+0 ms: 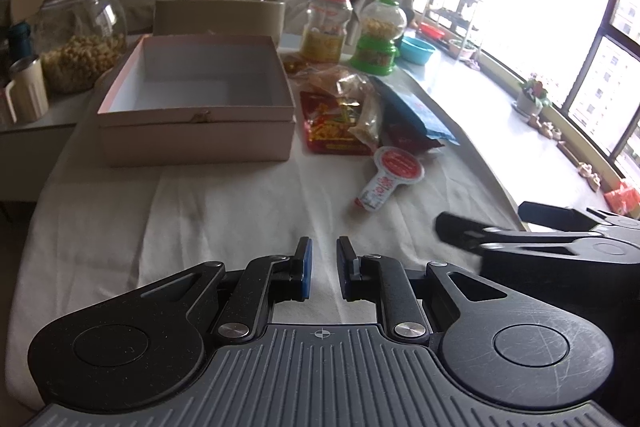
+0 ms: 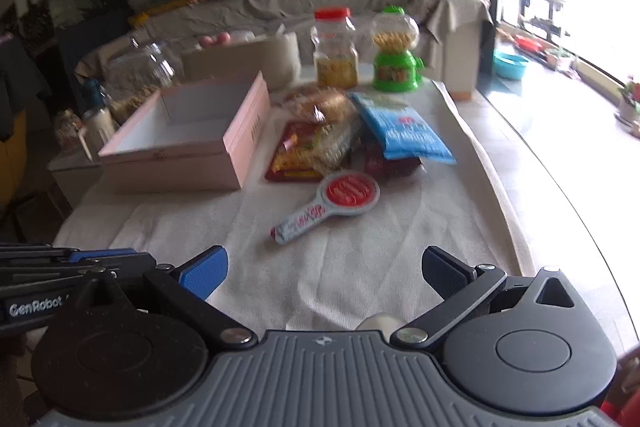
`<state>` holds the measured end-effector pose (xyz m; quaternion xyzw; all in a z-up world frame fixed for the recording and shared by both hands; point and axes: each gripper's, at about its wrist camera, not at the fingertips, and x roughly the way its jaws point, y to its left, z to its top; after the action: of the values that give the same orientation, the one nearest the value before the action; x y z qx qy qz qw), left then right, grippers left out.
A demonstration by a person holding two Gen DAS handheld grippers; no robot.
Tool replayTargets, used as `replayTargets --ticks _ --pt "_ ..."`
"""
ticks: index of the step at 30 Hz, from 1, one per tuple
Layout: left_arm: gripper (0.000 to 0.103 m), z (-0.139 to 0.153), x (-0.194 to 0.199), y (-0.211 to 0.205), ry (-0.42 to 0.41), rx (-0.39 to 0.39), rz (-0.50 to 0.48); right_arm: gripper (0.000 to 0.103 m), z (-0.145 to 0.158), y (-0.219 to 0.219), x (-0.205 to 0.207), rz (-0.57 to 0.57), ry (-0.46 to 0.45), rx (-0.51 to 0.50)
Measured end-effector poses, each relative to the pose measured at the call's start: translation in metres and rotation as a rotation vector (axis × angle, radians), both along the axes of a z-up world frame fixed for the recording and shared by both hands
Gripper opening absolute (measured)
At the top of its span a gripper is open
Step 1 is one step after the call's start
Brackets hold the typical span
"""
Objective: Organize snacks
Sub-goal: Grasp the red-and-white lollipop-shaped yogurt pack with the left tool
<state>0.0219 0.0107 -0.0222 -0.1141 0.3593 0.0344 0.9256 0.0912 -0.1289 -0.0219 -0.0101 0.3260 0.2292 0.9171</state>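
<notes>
An open, empty pink box (image 1: 200, 99) (image 2: 192, 139) sits on the white cloth. Right of it lies a pile of snacks: a red packet (image 1: 332, 131) (image 2: 296, 155), a clear bag of bread (image 1: 352, 87) (image 2: 324, 107) and a blue packet (image 1: 416, 111) (image 2: 400, 131). A paddle-shaped red-and-white candy (image 1: 394, 173) (image 2: 332, 203) lies nearest me. My left gripper (image 1: 324, 267) hovers low over the cloth, jaws nearly closed with a narrow gap, empty. My right gripper (image 2: 324, 271) is open wide and empty, short of the paddle candy; it shows at the right of the left wrist view (image 1: 460, 231).
Behind the pile stand a red-lidded jar (image 1: 326, 25) (image 2: 335, 47) and a green candy dispenser (image 1: 378, 37) (image 2: 396, 51). A large glass jar (image 1: 80, 35) and a cream mug (image 1: 26, 91) stand left of the box. The table edge (image 1: 480, 155) curves along the right.
</notes>
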Motion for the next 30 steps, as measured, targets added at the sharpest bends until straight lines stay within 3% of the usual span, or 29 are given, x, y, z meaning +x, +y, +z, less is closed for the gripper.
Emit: replayTargets --ticks 5,8,12,17,19,25,30 --pt "0.018 -0.002 0.02 0.019 -0.063 -0.117 -0.043 0.103 -0.004 -0.023 0.016 -0.009 -0.114 0.08" --pt "0.018 -0.006 0.041 0.028 -0.089 -0.175 -0.074 0.103 -0.016 -0.029 0.035 -0.017 -0.074 0.067" --pt "0.018 -0.015 0.076 0.02 -0.028 -0.06 -0.068 0.103 -0.039 -0.028 0.059 -0.006 0.049 0.036" --pt "0.018 -0.03 0.117 -0.001 -0.001 -0.075 -0.328 0.103 -0.055 -0.032 0.08 -0.019 0.114 0.064" --pt "0.019 -0.034 0.13 -0.013 0.004 -0.03 -0.401 0.103 -0.062 -0.034 0.089 -0.036 0.16 0.076" --pt "0.019 -0.038 0.146 -0.036 0.0 0.193 -0.477 0.103 -0.065 -0.036 0.085 0.006 0.153 0.059" --pt "0.02 -0.045 0.148 -0.038 0.023 0.206 -0.527 0.103 -0.067 -0.045 0.079 0.026 0.147 0.102"
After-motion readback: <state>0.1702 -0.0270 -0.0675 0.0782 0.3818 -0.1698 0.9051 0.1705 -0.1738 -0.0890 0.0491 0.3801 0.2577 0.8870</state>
